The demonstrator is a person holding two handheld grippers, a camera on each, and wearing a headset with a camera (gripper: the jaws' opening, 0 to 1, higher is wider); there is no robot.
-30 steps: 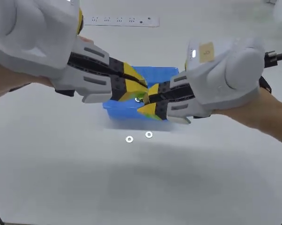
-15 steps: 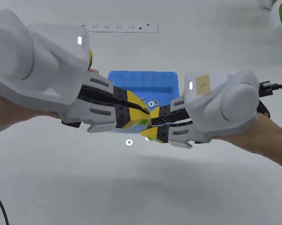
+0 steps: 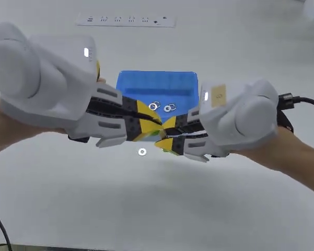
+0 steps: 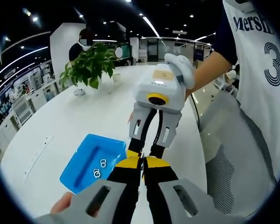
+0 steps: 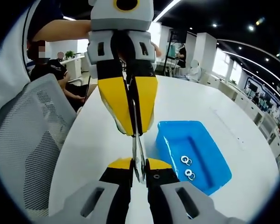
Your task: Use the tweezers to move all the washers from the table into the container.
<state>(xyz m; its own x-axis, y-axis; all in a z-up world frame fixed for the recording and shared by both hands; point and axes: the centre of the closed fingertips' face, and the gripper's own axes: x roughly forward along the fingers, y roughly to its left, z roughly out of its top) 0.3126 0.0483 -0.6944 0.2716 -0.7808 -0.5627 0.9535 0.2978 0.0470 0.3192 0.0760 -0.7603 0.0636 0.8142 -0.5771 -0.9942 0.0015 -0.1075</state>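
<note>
- Where the two grippers meet tip to tip, the thin silver metal tweezers (image 5: 136, 140) run lengthwise from one gripper into the other, low over the tabletop and just in front of the container.
- Two small silver ring-shaped metal washers (image 3: 154, 106) (image 5: 186, 161) (image 4: 103, 163) lie close together inside the shallow blue rectangular plastic container (image 3: 157, 78) (image 5: 177, 128) (image 4: 84, 163).
- One more silver washer (image 3: 142, 152) lies loose on the smooth white tabletop (image 3: 146, 198), just in front of the container and just below the left gripper's tips in the head view.
- Left gripper (image 3: 158, 128) (image 5: 130, 130) (image 4: 142, 164): its yellow-tipped jaws are clamped together on the upper part of the tweezers, which stick out past its tips.
- Right gripper (image 3: 164, 137) (image 5: 139, 165) (image 4: 142, 153): its yellow-tipped jaws sit nearly together, one on each side of the tweezers' lower end. Whether they press on the arms cannot be told.
- A hand holds each gripper's white body from the outer side.
- A white power strip (image 3: 120, 20) lies at the far edge of the tabletop, well behind the container.
- A green potted plant (image 4: 88, 65) stands farther off on the tabletop in the left gripper view.
</note>
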